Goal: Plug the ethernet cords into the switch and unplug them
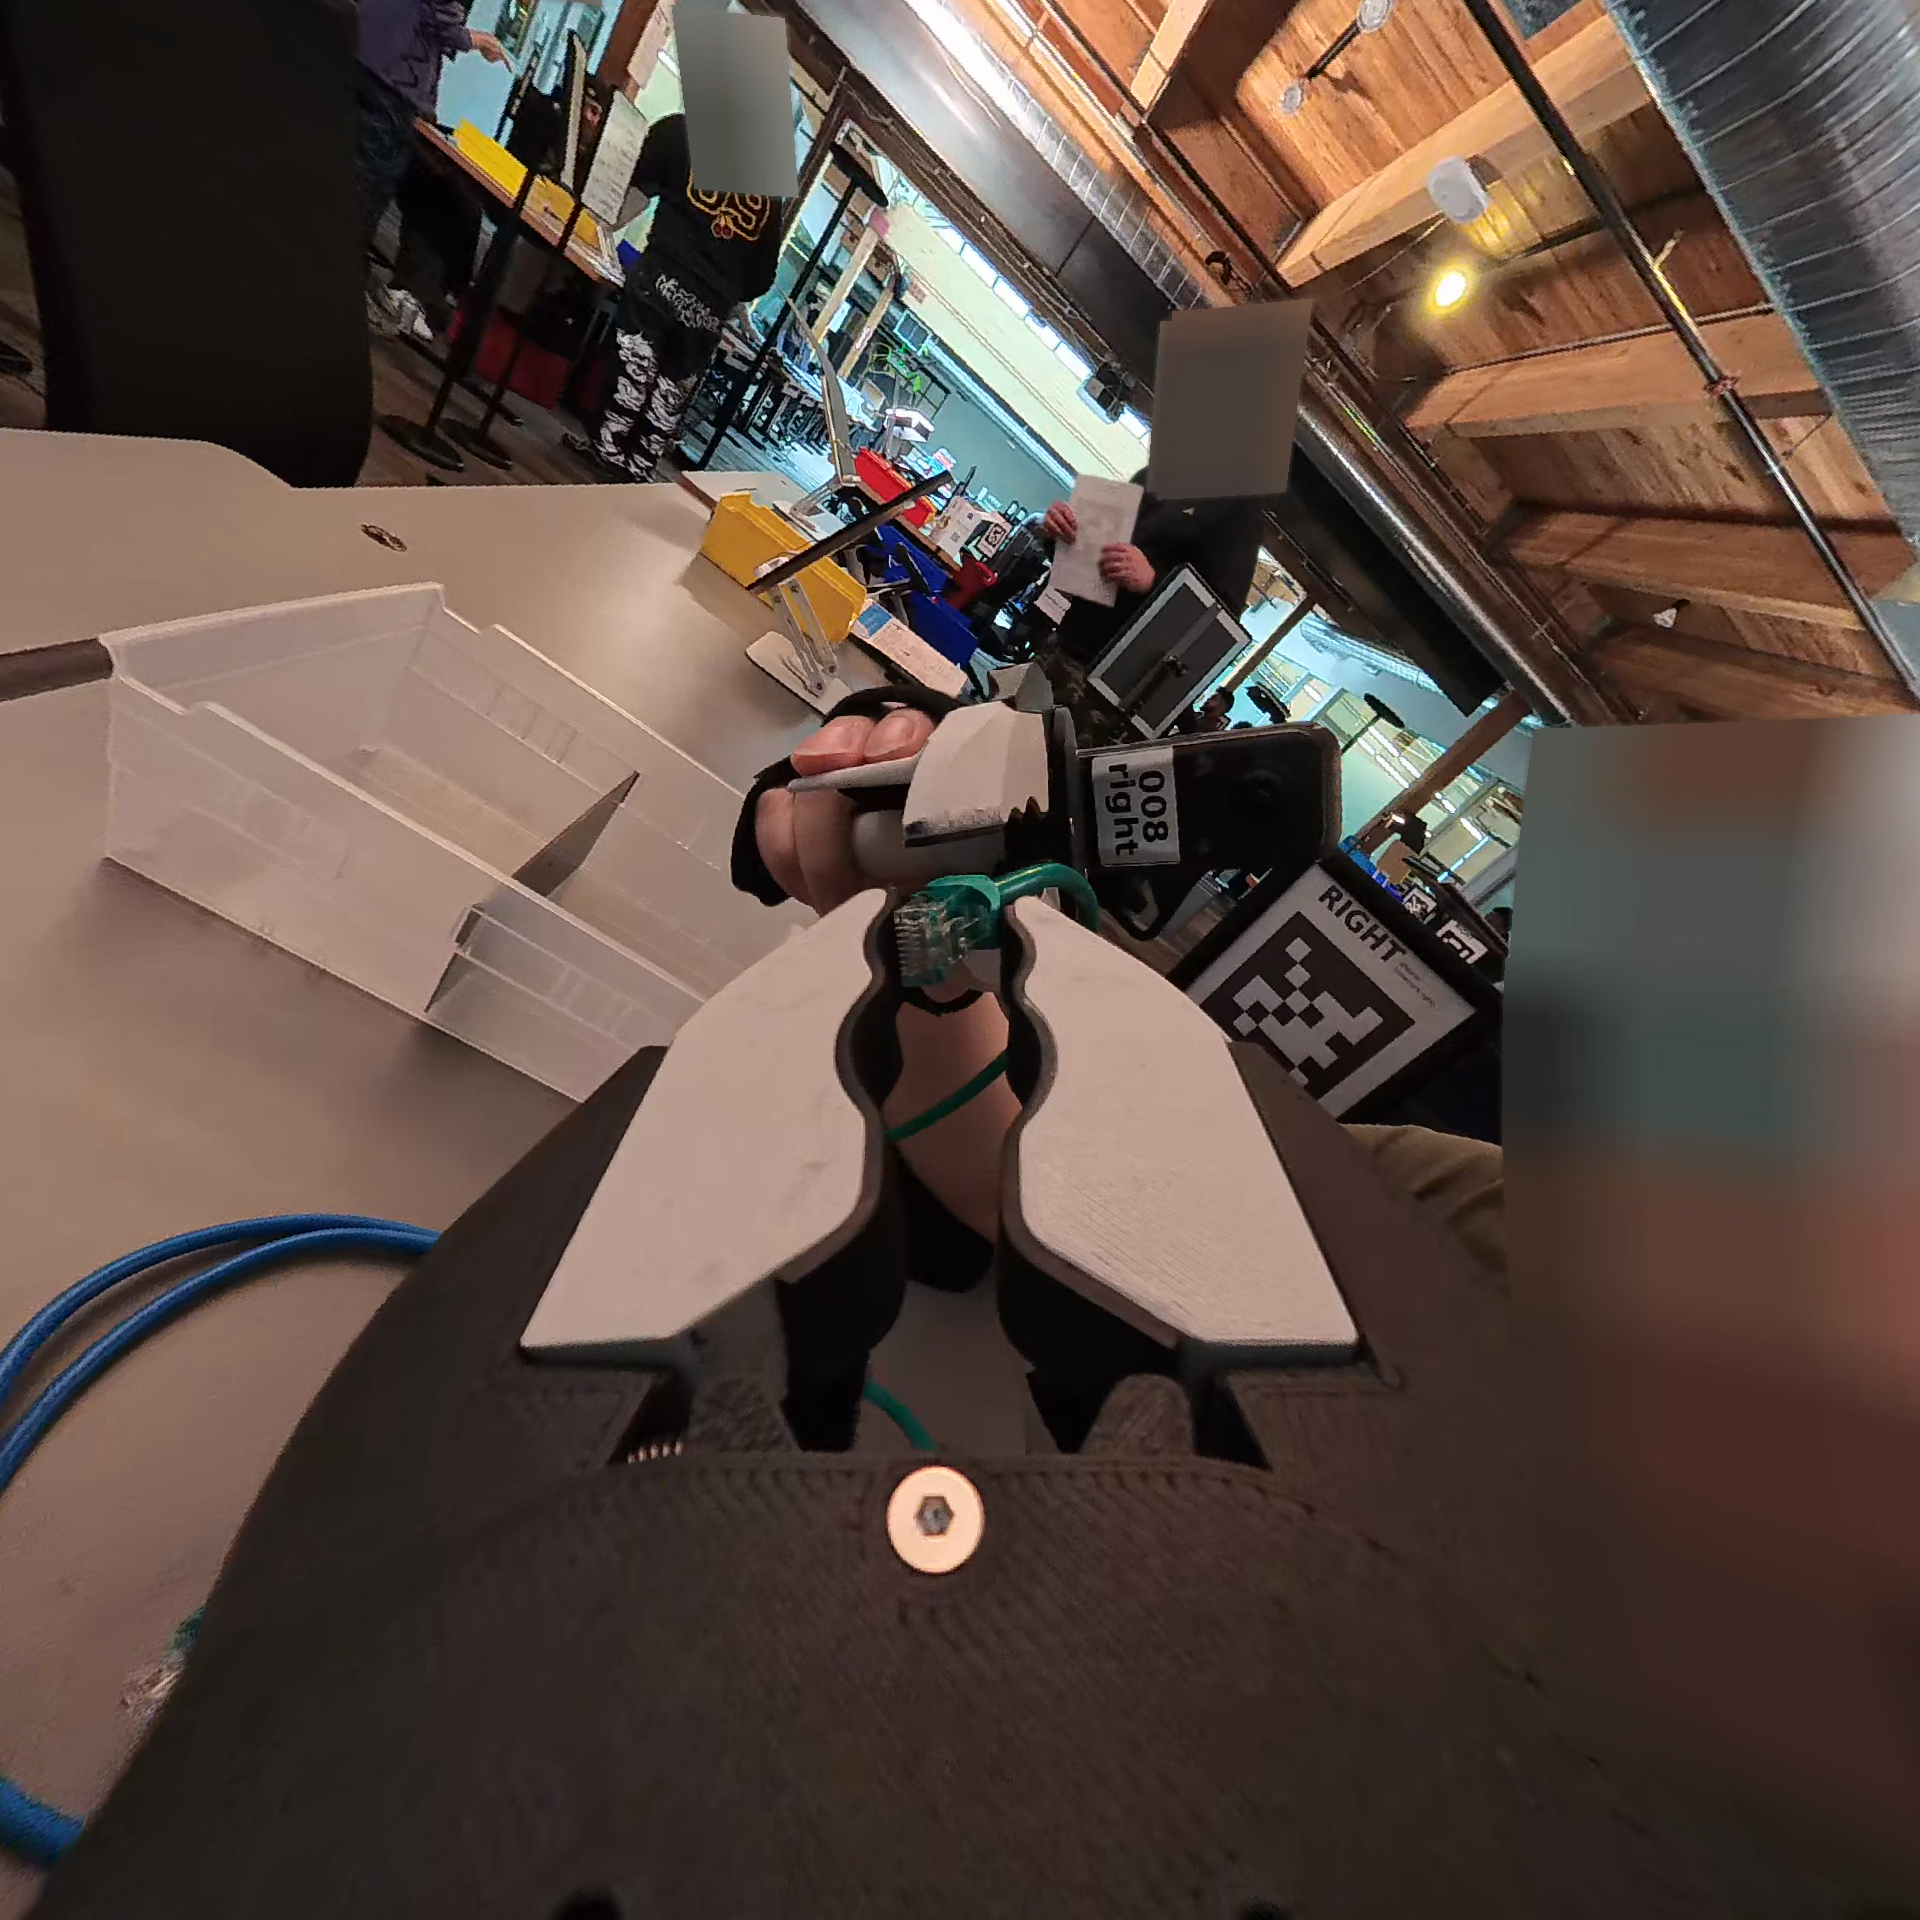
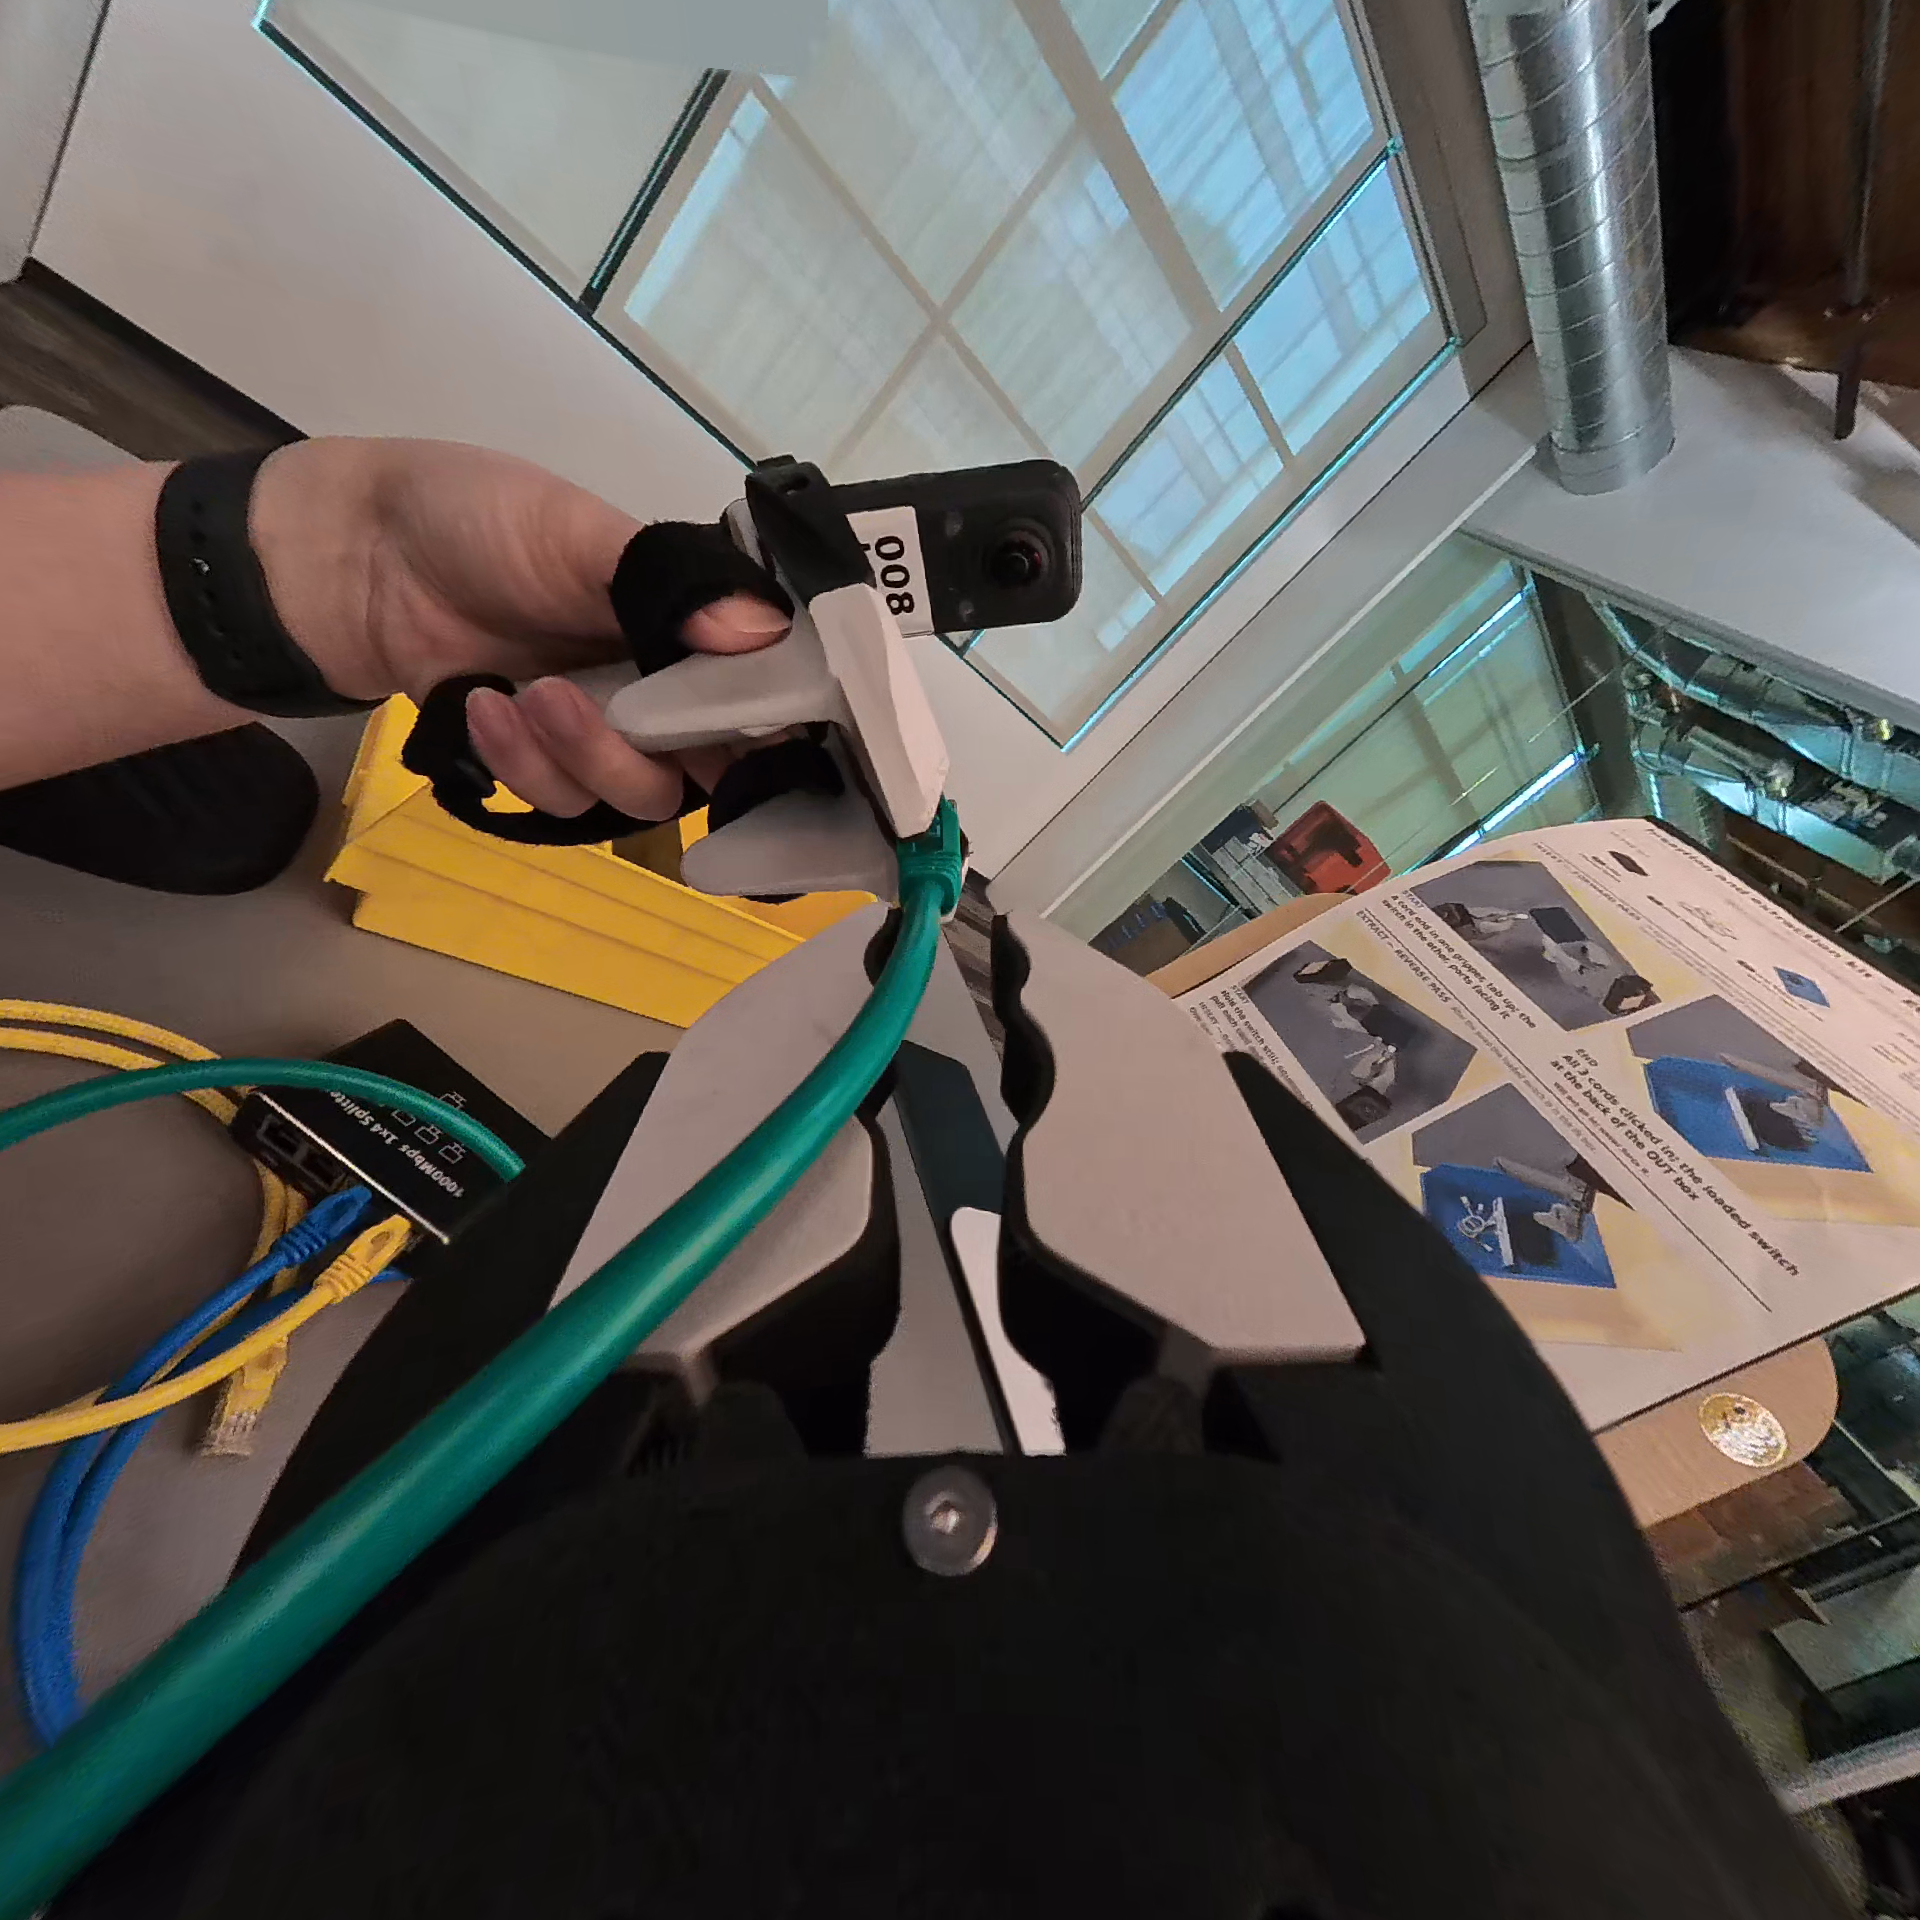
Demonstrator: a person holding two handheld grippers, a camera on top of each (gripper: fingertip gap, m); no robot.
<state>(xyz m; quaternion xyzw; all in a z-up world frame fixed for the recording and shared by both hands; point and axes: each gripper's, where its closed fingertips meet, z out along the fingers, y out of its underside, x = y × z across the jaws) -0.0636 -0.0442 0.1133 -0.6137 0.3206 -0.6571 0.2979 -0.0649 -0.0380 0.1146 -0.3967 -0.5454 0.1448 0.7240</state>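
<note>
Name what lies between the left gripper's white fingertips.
The green ethernet cord's plug, pinched by the left gripper, in the left wrist view. In the right wrist view its cord passes between the fingers of the open right gripper.

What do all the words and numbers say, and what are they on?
I can't copy writing out, only show where it is.
Switch: white print on black, readable.
Instruction sheet: headings readable, small print too small.
Left camera's sticker: black print, readable.
Right camera's sticker: black print, readable.
Marker board: print above a square code.
Person's paper: too small.
</note>
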